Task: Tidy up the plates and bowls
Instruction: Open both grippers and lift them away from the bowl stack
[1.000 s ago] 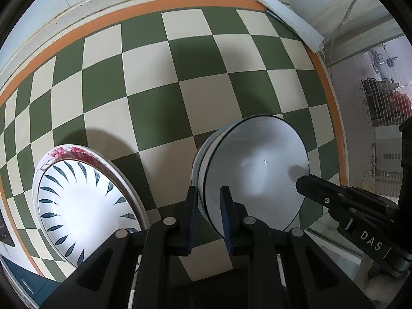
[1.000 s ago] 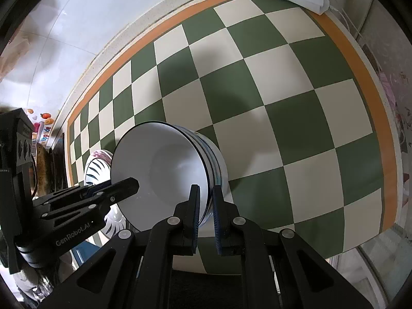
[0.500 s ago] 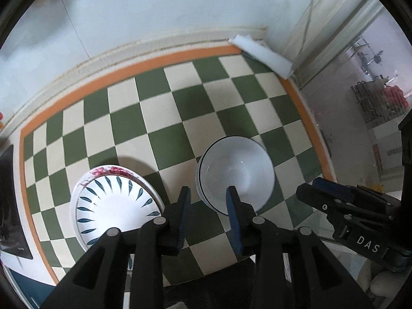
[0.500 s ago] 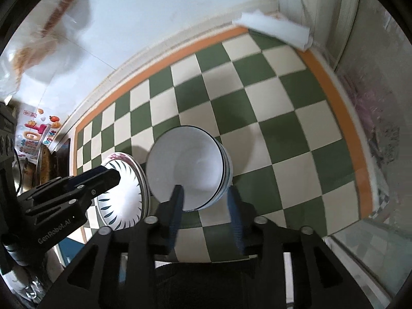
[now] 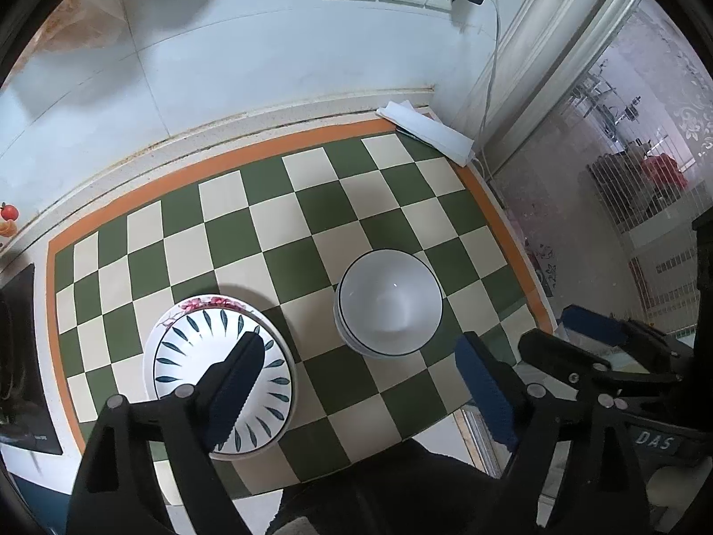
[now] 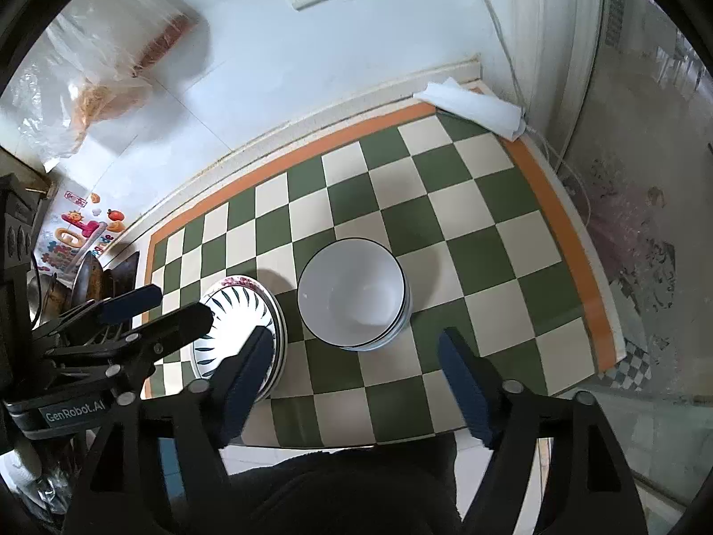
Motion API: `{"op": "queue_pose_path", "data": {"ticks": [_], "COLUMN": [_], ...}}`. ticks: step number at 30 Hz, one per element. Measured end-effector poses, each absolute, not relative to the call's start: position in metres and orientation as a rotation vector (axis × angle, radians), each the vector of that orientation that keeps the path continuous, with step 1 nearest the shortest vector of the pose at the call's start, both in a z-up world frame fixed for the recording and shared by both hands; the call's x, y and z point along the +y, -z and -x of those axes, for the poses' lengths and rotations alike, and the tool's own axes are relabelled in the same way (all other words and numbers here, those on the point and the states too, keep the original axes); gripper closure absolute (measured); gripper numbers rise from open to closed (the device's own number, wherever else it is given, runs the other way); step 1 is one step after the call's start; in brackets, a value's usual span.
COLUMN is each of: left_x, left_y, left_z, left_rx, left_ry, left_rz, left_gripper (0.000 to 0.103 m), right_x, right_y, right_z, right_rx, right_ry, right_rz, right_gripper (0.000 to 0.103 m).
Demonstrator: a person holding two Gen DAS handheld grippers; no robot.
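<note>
Both the left gripper (image 5: 361,379) and the right gripper (image 6: 356,372) hang spread wide above the checkered mat (image 5: 276,223), gripping nothing. Beyond them the stacked white bowls (image 5: 388,303) sit upright, with the leaf-patterned plates (image 5: 191,347) just left

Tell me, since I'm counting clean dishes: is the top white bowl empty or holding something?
Empty. The top white bowl shows a bare white inside down to its bottom in both wrist views, sitting upright on the bowls nested under it.
</note>
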State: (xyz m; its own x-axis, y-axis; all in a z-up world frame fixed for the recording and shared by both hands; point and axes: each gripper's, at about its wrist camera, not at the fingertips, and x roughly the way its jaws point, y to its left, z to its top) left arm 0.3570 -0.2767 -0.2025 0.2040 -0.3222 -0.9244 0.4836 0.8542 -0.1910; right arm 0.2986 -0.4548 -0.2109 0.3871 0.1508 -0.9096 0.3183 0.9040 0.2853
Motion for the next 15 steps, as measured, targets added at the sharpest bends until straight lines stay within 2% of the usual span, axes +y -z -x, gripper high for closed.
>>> {"op": "queue_pose_path", "data": {"ticks": [2,5,15], "left_x": [-0.274,-0.271,-0.262], "left_y": [0.199,0.196,0.196], "left_z": [-0.354,-0.35,-0.346], "left_rx": [1.242,1.24,1.27], "left_ry": [0.569,0.567,0.552], "left_rz": [-0.147,-0.145,-0.106], "left_gripper": [0.014,0.013,0.005], "right_x": [-0.453,-0.45,-0.45], "right_y": [0.206,0.201,0.199], "right_z": [-0.296,-0.292,-0.292], "right_rx": [1.173,1.17,1.178], "right_ry": [0.12,0.124,0.104], "right_rz": [-0.448,-0.437,-0.434], "right_gripper": [0.014,0.011,0.008]}}
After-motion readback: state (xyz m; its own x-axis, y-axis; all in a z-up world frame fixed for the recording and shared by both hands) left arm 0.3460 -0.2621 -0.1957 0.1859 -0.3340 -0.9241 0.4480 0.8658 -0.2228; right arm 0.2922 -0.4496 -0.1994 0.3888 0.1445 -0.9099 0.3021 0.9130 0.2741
